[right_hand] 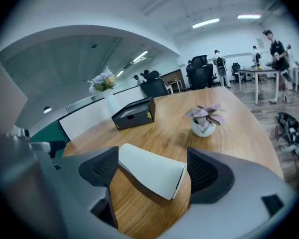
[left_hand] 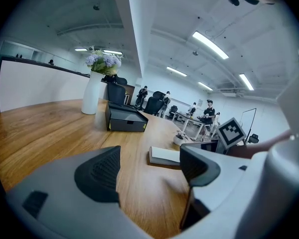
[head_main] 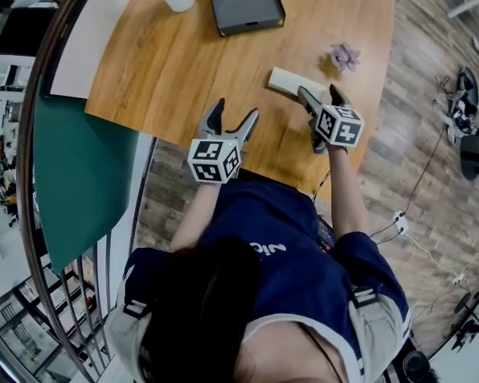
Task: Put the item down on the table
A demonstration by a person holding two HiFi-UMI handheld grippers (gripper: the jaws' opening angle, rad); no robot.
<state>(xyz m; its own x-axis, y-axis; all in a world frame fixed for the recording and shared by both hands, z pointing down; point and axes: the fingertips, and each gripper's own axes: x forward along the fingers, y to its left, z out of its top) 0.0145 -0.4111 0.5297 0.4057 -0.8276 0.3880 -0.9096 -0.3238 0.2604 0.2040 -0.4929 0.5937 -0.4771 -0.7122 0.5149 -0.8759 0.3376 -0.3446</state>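
My right gripper's [head_main: 319, 96] jaws stood wide around the white box [right_hand: 148, 170], which lay flat on the table [head_main: 184, 70]; my left gripper's [head_main: 233, 115] jaws gaped wide, holding nothing.

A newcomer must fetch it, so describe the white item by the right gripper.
On the light wooden table, look near the small pink-leaved potted plant. There a flat white rectangular box lies between the jaws of the open right gripper. Unlike the black box beyond, it is pale and thin.

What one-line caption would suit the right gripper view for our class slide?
Open right hand-held gripper straddles a white book lying on the wooden table.
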